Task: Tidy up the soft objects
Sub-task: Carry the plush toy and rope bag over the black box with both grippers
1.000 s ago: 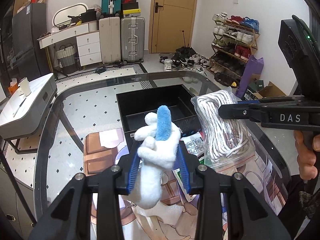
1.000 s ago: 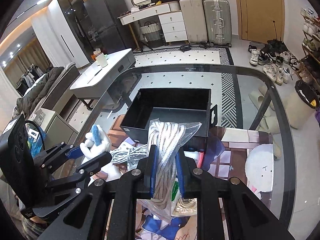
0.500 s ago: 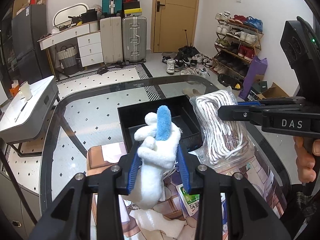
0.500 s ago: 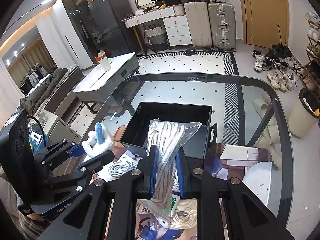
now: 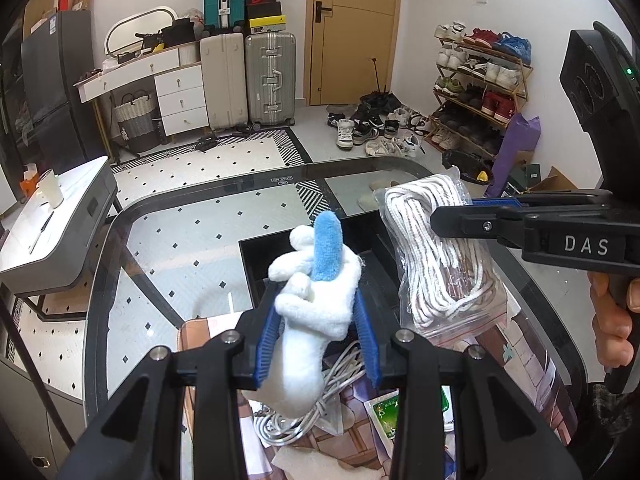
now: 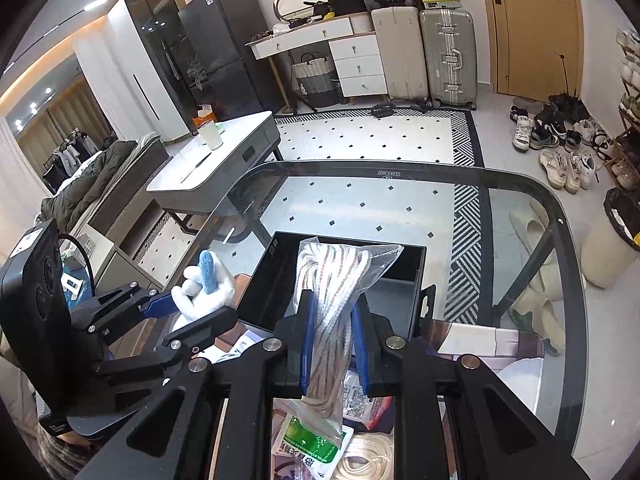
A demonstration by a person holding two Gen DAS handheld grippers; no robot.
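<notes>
jaws clamp plush toy [image 5: 316, 300], bagged rope [image 6: 332, 304].

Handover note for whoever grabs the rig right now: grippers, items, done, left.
Left gripper: shut on the white plush toy with the blue patch, held in the air near the black bin's near left corner.
Right gripper: shut on the bagged white rope, held in the air at the bin's near edge.
Bin: nothing visible inside it.
Done: both items picked up off the glass table.
Left: put both in the bin. A loose grey cable, a green-labelled packet and a cream rope coil are on the table near the bin.
</notes>
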